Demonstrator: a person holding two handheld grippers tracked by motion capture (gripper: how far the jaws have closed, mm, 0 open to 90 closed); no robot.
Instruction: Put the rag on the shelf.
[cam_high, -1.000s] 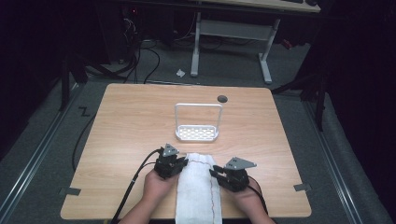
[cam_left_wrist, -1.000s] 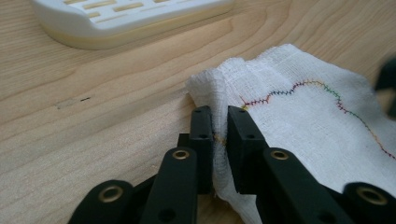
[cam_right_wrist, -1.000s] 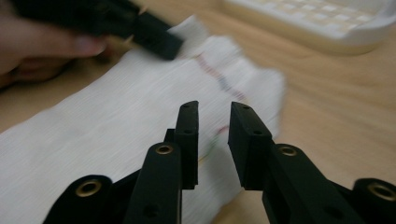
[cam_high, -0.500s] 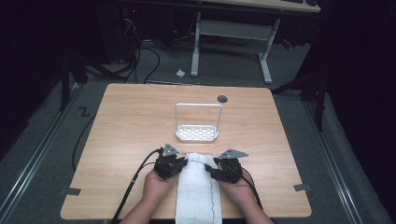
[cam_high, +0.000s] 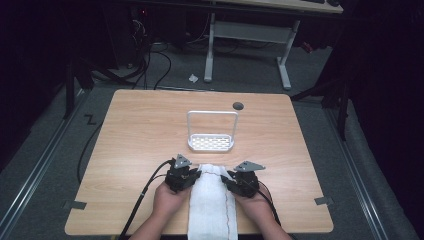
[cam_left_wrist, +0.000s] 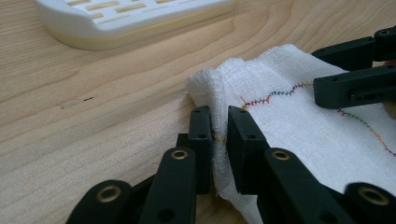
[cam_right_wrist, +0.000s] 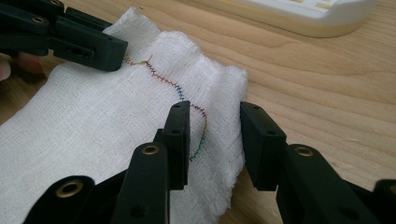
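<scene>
Two hand-held grippers: left (cam_left_wrist: 219, 140) pinches cloth (cam_high: 210, 200), right (cam_right_wrist: 215, 140) closing, unclamped, near rack (cam_high: 211, 142).

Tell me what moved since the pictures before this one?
The right hand-held gripper slid in to the white cloth's right edge; its jaws have just been closing, with the cloth's edge between them but not pinched. The left hand-held gripper stayed clamped on the left edge. The white rack stayed put.
</scene>
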